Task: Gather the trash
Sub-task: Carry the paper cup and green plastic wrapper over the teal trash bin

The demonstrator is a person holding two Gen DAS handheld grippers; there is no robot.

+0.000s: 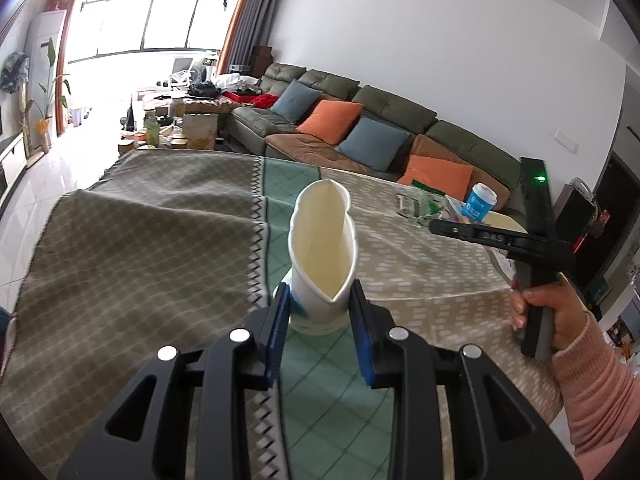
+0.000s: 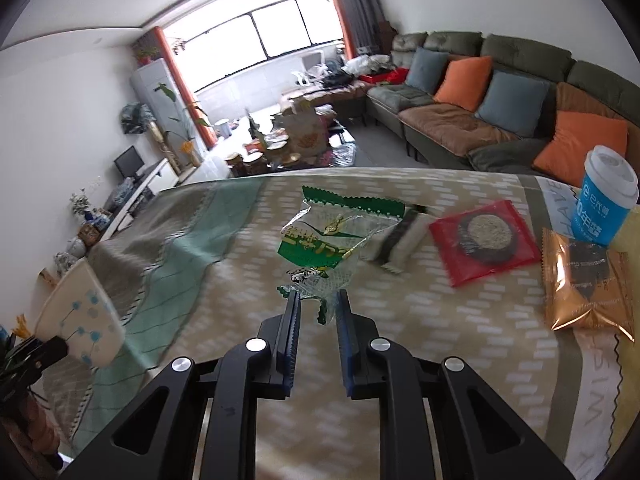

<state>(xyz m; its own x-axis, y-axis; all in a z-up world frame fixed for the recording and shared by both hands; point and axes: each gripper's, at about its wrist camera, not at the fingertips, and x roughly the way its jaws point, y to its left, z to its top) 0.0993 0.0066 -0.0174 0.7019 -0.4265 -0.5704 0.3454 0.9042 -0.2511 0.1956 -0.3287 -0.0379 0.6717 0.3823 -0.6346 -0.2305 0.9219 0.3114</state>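
Note:
My left gripper (image 1: 318, 300) is shut on a squashed white paper cup (image 1: 324, 248), whose open mouth points away from me above the table. The same cup (image 2: 80, 320), printed with blue flowers, shows at the lower left of the right wrist view. My right gripper (image 2: 319, 300) has its pads closed in on the lower edge of a clear and green snack wrapper (image 2: 320, 240), which stands crumpled up from the cloth. In the left wrist view a hand in a pink sleeve (image 1: 560, 316) holds this gripper (image 1: 434, 226) by the wrapper (image 1: 420, 206).
On the patterned tablecloth (image 2: 440, 340) right of the green wrapper lie a striped grey wrapper (image 2: 396, 240), a red biscuit packet (image 2: 484, 236) and a gold packet (image 2: 588, 276). A blue lidded cup (image 2: 604, 200) stands at the far right. A green sofa (image 1: 360, 120) runs behind the table.

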